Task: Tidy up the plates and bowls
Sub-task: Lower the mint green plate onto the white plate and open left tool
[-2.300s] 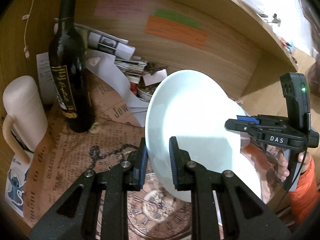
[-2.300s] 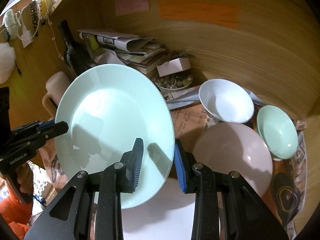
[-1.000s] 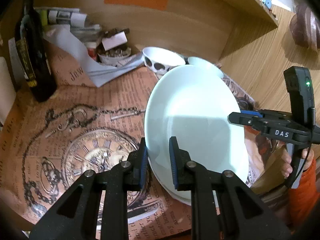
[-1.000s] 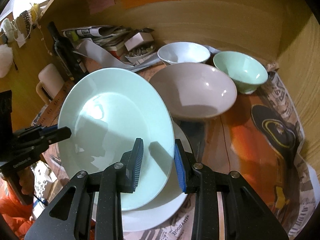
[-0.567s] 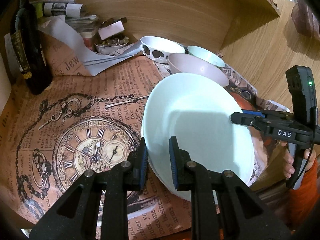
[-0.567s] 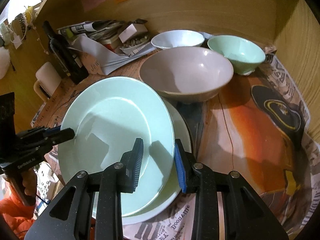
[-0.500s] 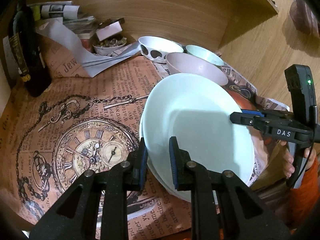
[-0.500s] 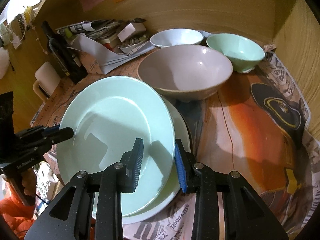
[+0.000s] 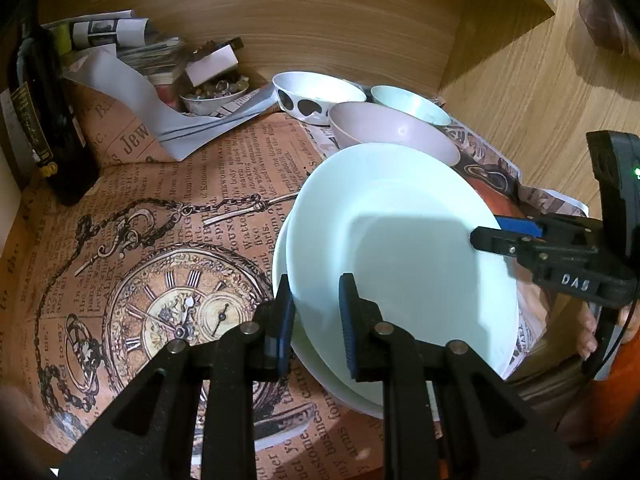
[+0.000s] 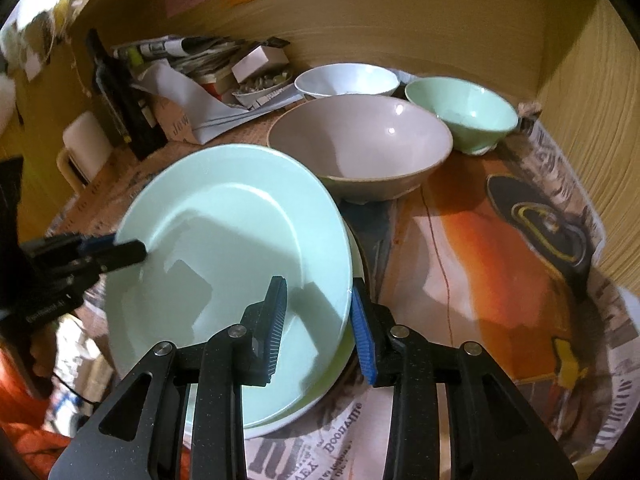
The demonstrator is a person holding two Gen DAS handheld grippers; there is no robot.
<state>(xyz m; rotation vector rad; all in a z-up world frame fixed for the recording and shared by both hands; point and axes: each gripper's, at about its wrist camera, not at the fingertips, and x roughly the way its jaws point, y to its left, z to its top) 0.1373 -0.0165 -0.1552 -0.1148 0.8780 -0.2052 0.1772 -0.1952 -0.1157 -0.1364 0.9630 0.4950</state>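
Observation:
A pale green plate (image 9: 400,248) (image 10: 224,248) lies on a white plate (image 9: 344,384) (image 10: 280,420) on the printed paper. My left gripper (image 9: 314,316) straddles the green plate's near rim with a gap around it. My right gripper (image 10: 318,320) straddles the opposite rim, jaws spread wider than the rim. Each gripper shows in the other's view, the right one (image 9: 496,236) and the left one (image 10: 120,252). Behind stand a pink bowl (image 10: 360,148), a mint bowl (image 10: 460,116) and a white spotted bowl (image 9: 316,96).
A dark wine bottle (image 9: 40,120) stands at the left, a cream mug (image 10: 84,148) beside it. Rolled newspapers (image 9: 108,32) and a small dish of bits (image 9: 212,92) sit against the curved wooden back wall. A wooden side wall (image 10: 592,120) bounds the right.
The green plate has come down from tilted in the air to lie on the white plate. Both grippers' jaws have widened off its rim.

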